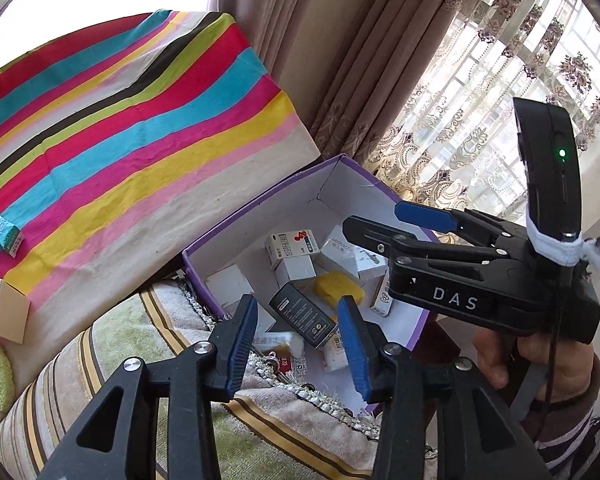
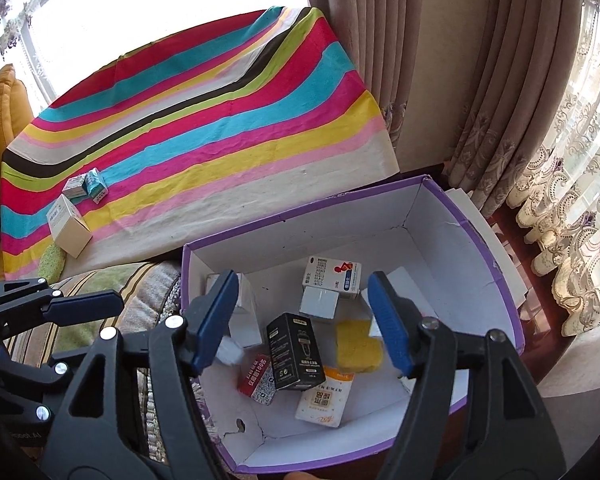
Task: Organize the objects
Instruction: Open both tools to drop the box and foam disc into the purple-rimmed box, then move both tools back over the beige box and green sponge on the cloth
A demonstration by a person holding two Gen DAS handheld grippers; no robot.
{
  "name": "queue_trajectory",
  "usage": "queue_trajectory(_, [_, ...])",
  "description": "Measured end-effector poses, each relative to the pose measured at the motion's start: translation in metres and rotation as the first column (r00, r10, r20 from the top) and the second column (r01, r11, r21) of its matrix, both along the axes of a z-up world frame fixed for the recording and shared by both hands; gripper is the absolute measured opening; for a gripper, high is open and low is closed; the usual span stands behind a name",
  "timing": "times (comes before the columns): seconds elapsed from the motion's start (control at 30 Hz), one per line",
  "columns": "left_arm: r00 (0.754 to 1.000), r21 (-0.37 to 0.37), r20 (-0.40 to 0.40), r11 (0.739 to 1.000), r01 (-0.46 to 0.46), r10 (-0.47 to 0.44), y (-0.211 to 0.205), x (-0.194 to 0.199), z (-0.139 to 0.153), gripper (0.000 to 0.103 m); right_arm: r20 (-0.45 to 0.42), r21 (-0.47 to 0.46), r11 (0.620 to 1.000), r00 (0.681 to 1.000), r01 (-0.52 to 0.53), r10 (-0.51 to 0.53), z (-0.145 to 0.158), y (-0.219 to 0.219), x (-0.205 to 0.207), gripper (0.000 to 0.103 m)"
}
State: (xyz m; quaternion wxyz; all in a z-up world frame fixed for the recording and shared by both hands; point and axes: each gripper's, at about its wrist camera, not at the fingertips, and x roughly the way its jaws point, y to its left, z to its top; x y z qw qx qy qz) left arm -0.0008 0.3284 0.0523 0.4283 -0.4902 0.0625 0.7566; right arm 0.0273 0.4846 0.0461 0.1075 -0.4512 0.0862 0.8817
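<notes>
By a curtained window, your purple box (image 2: 496, 276) holds the sorted cartons; both the left gripper (image 1: 296, 344) and right gripper (image 2: 304, 320) hang open and empty above it. Next, fetch the cartons (image 2: 70, 224) remaining on the striped cloth (image 2: 220, 128).

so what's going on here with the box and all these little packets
A person is tidying small packets into a purple box, with a gripper in each hand. Both the left gripper and right gripper hover open above it, holding nothing. Inside lie a black packet, a yellow sponge and others. A few boxes wait on the striped cloth.
</notes>
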Motion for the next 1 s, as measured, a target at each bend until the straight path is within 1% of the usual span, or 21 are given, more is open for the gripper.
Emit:
queue_trajectory(0.2, [0.999, 0.013, -0.010, 0.999, -0.041, 0.041, -0.014, -0.004, 0.004, 0.044, -0.014, 0.007, 1.000, 1.000, -0.027, 0.027, 0.004, -0.009, -0.001, 0.071])
queue_trajectory(0.43, [0.996, -0.014, -0.031, 0.996, -0.086, 0.086, -0.029, -0.008, 0.005, 0.044, -0.011, 0.022, 0.998, 0.998, -0.056, 0.057, 0.006, -0.023, -0.004, 0.071])
queue_trajectory(0.6, [0.991, -0.009, -0.027, 0.991, -0.133, 0.133, -0.045, -0.013, 0.006, 0.044, -0.004, 0.050, 0.996, 0.997, -0.077, 0.078, 0.008, -0.035, -0.006, 0.071])
queue_trajectory(0.7, [0.985, 0.008, -0.007, 0.985, -0.175, 0.175, -0.060, -0.020, 0.006, 0.044, -0.002, 0.062, 0.994, 0.996, -0.094, 0.095, 0.009, -0.043, -0.007, 0.071])
queue_trajectory(0.8, [0.976, 0.014, 0.008, 0.975, -0.220, 0.220, -0.077, -0.025, 0.005, 0.044, -0.008, 0.046, 0.992, 0.993, -0.120, 0.120, 0.011, -0.051, -0.008, 0.071])
queue_trajectory(1.0, [0.946, 0.022, 0.031, 0.946, -0.322, 0.321, -0.121, -0.035, 0.002, 0.048, -0.010, 0.042, 0.987, 0.987, -0.158, 0.158, 0.015, -0.067, -0.011, 0.071])
